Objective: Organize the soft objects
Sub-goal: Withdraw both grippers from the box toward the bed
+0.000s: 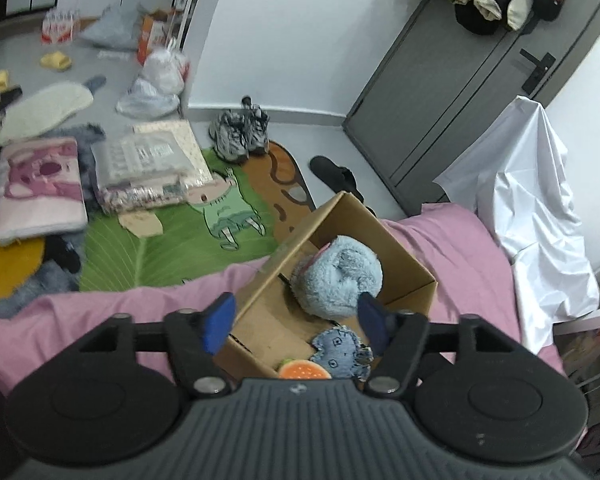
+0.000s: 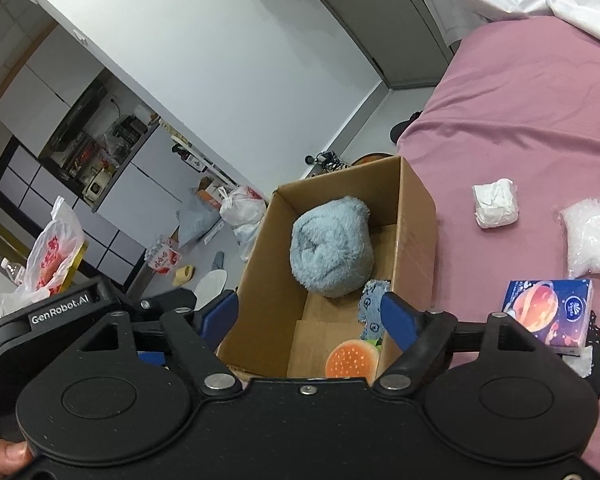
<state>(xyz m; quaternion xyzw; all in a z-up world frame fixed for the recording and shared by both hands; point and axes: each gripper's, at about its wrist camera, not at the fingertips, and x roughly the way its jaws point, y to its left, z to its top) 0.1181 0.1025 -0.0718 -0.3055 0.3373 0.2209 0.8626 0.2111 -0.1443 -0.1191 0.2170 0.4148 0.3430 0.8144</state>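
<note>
A cardboard box [image 2: 414, 216] stands open on the bed [image 2: 520, 112], close to its edge beside the floor. In the box, a fluffy rolled bundle [image 2: 330, 246] lies toward the far end; a patterned cloth piece [image 2: 371, 307] sits nearer, against the right wall, and a burger-shaped toy [image 2: 352, 358] lies at the near end. On the bed to the right of the box lie a wrapped tissue pack [image 2: 495, 204], a clear plastic bag [image 2: 592, 238] and, nearer, a printed tissue packet [image 2: 550, 312]. A floor mat [image 1: 172, 240] lies beyond the bed's edge.
</note>
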